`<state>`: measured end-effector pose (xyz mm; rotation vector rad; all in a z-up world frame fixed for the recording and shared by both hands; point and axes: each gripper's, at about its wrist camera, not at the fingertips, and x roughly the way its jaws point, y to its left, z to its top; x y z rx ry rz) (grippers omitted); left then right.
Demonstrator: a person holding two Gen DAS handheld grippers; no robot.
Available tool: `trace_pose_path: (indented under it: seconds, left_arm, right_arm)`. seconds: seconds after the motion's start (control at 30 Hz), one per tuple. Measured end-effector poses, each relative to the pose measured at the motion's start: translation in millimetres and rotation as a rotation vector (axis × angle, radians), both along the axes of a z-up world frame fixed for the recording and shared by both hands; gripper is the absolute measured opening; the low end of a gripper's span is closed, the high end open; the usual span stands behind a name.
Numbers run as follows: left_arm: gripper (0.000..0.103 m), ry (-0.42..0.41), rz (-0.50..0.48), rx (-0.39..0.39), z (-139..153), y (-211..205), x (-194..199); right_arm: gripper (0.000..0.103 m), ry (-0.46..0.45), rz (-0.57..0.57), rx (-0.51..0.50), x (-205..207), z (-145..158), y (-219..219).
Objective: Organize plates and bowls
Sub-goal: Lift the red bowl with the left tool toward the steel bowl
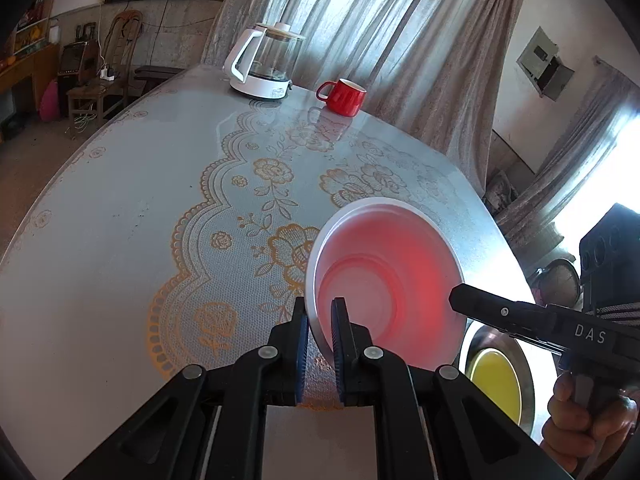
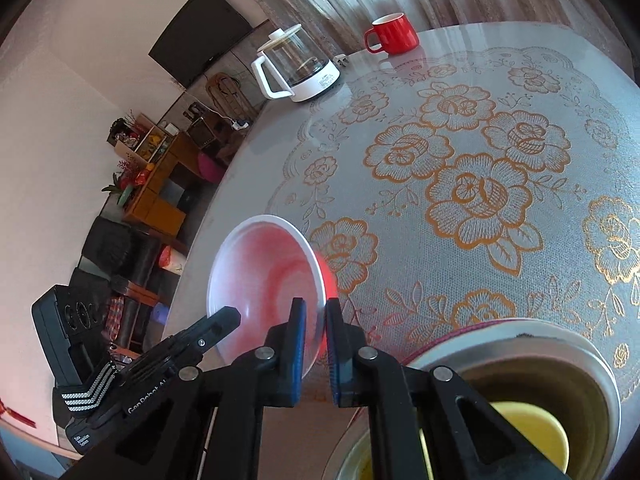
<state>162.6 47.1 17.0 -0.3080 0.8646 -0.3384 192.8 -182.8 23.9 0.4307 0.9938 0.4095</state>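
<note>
A bowl [image 1: 384,276], white inside and red outside, is held tilted above the table; it also shows in the right wrist view [image 2: 264,280]. My left gripper [image 1: 320,344] is shut on its near rim. My right gripper [image 2: 316,340] is shut on the opposite rim, and its finger [image 1: 500,312] shows in the left wrist view. Below to the right a steel plate [image 1: 524,368] carries a yellow bowl [image 1: 496,380]. In the right wrist view the yellow bowl [image 2: 532,436] sits in the steel dish [image 2: 560,368] on a white plate [image 2: 592,356].
A red mug [image 1: 344,96] and a white glass kettle [image 1: 262,64] stand at the far end of the table [image 1: 120,220], which has a gold floral lace cover. Curtains hang behind. Chairs and shelves stand at the left.
</note>
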Motion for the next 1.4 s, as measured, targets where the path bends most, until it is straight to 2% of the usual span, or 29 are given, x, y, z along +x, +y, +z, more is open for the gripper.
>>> trace_pose_path:
  seconds: [0.37,0.63,0.83,1.0,1.4]
  left_arm:
    - [0.011,-0.054,-0.106,-0.059,30,-27,-51]
    - [0.011,-0.031,-0.241,-0.053,36,-75,-79]
    - [0.011,0.02,-0.277,-0.035,25,-101,-90]
    - [0.011,0.029,-0.273,0.024,14,-114,-93]
    - [0.011,0.07,-0.267,0.049,-4,-125,-84]
  right_arm:
    - [0.009,-0.168,-0.034,-0.032,-83,38,-25]
    - [0.009,-0.183,-0.136,-0.04,-142,44,-71]
    - [0.009,-0.144,-0.215,-0.005,-166,26,-102]
    - [0.009,-0.093,-0.265,0.033,-170,1,-113]
    - [0.011,-0.084,-0.309,0.005,-168,-22,-119]
